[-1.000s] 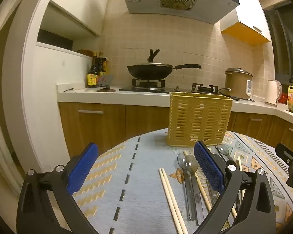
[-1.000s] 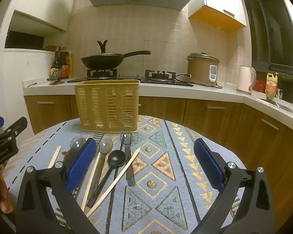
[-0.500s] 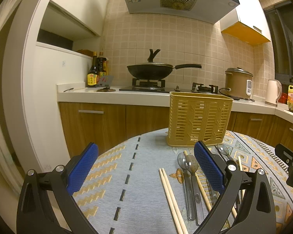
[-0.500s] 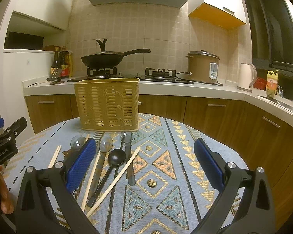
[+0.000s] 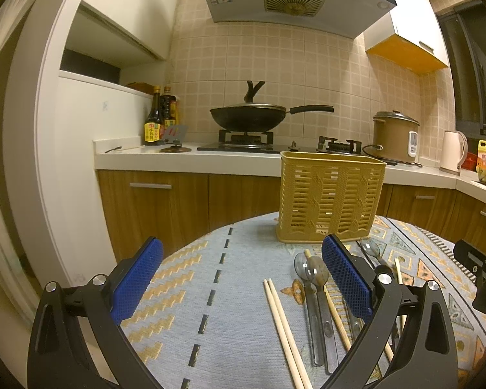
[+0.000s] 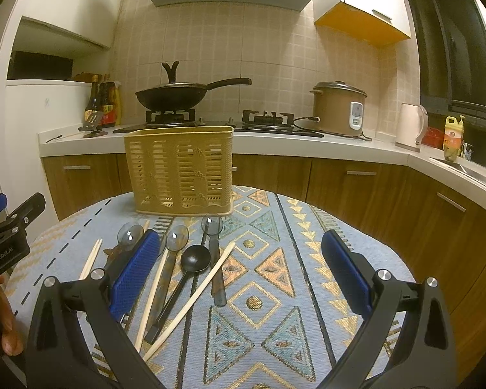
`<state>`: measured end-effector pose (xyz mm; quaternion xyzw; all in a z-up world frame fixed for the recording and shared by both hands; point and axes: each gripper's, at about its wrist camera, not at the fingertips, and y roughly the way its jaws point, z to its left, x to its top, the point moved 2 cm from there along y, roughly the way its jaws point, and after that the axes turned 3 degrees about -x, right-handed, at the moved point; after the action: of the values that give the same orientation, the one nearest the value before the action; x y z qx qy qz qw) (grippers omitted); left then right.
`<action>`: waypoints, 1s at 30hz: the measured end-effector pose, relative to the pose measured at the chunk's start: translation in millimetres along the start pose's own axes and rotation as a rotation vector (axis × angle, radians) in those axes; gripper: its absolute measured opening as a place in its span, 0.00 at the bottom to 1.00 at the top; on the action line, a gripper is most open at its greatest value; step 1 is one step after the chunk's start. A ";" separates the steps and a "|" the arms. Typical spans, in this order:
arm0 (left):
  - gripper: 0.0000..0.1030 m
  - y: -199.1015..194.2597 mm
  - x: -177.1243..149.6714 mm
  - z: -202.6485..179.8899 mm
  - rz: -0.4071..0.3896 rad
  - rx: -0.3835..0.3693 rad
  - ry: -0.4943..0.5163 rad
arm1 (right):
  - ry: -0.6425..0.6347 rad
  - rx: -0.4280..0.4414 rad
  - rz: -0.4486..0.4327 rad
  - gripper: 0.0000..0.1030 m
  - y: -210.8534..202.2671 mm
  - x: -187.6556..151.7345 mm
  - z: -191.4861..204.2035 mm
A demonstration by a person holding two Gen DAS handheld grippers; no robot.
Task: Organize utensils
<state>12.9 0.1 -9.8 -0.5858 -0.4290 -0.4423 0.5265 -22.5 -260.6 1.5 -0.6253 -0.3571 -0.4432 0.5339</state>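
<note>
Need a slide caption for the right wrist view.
Open right gripper over loose spoons and chopsticks, yellow utensil basket behind.

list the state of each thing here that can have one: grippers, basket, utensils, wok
left gripper: open, holding nothing
right gripper: open, holding nothing
utensil basket: upright on the table, looks empty
black spoon: lying flat on the cloth
chopstick pair: lying flat, side by side
wok: on the burner, lid on

Black gripper [image 6: 239,269] frames, blue textured pads [image 6: 131,275], silver screws, white "GenRobot.AI" lettering
</note>
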 end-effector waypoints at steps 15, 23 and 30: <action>0.93 -0.4 -1.4 -4.5 0.000 0.000 0.005 | -0.010 0.004 0.008 0.93 1.7 -0.5 2.4; 0.93 -0.4 -2.1 -5.1 0.000 -0.001 0.005 | -0.010 0.005 0.009 0.93 1.9 -0.7 2.5; 0.93 0.1 -3.3 -6.2 0.001 -0.001 0.006 | -0.003 0.004 0.015 0.93 2.6 -1.0 1.1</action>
<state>11.8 -6.3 -12.7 -0.5852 -0.4268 -0.4438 0.5277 -20.2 -260.0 -0.4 -0.6275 -0.3538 -0.4376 0.5381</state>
